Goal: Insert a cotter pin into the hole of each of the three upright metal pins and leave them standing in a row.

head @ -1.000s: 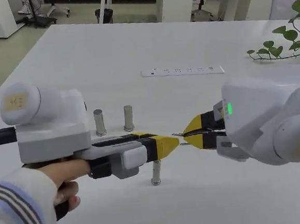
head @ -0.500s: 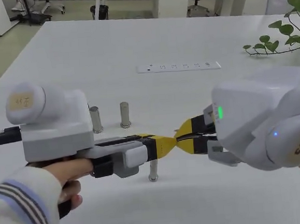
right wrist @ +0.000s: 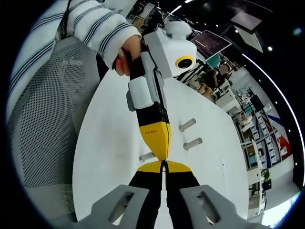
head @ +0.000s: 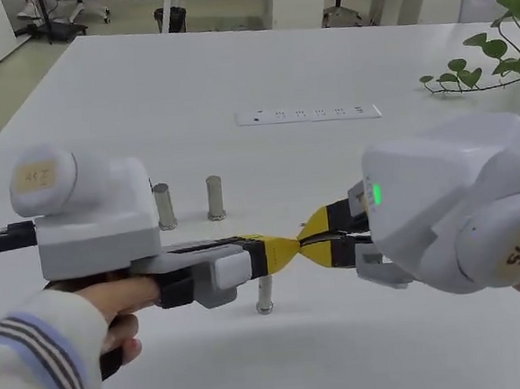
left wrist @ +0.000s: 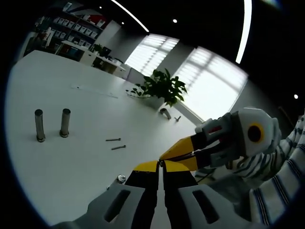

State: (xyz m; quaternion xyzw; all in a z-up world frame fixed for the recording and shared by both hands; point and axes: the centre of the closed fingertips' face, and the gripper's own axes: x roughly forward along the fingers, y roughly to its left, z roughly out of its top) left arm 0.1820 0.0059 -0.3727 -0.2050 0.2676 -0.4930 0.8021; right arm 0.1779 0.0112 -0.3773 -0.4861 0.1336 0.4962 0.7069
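Two upright metal pins (head: pixel 164 207) (head: pixel 214 198) stand side by side on the white table (head: pixel 234 88). A third pin (head: pixel 265 294) stands nearer, half hidden under the left gripper. My left gripper (head: pixel 293 243) and right gripper (head: pixel 303 241) meet tip to tip just above that third pin, both with jaws shut. The cotter pin that the right gripper carried is hidden where the yellow tips touch. In the left gripper view the two far pins (left wrist: pixel 39 125) (left wrist: pixel 65 122) show, and the right gripper (left wrist: pixel 164 157) comes in from the right.
Two loose cotter pins (left wrist: pixel 113 140) (left wrist: pixel 119 147) lie on the table beyond the upright pins. A white power strip (head: pixel 308 114) lies further back. A potted plant (head: pixel 491 41) stands at the far right. Chairs and cabinets stand past the table's far edge.
The right gripper has moved left until its tips touch the left gripper's tips. The cotter pin sticking out of its jaws earlier is now covered. The upright pins have not moved.
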